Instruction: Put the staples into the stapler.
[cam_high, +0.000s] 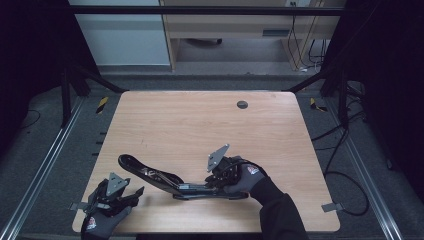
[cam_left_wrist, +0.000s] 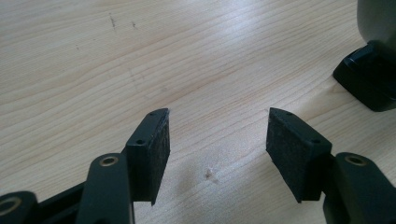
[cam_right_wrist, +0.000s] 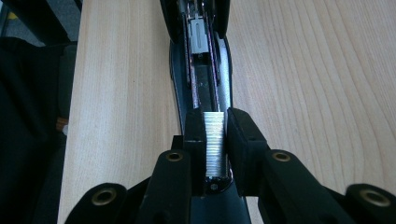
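Observation:
A black stapler (cam_high: 165, 181) lies open near the table's front edge, its lid (cam_high: 135, 164) swung up to the left. In the right gripper view its metal magazine channel (cam_right_wrist: 203, 79) runs away from me. My right gripper (cam_right_wrist: 215, 122) is shut on a silver strip of staples (cam_right_wrist: 215, 144), held over the rear end of that channel. From above, the right gripper (cam_high: 206, 186) sits at the stapler's right end under a gloved hand. My left gripper (cam_high: 134, 192) rests at the front left, open, with bare wood between its pads (cam_left_wrist: 149, 154). A black end of the stapler (cam_left_wrist: 369, 79) shows at the upper right of the left gripper view.
The wooden table (cam_high: 200, 125) has a small dark round grommet (cam_high: 242, 104) near its far edge. Metal rails and cables run along both sides on the floor. A dark sleeve (cam_high: 280, 210) comes in over the front edge.

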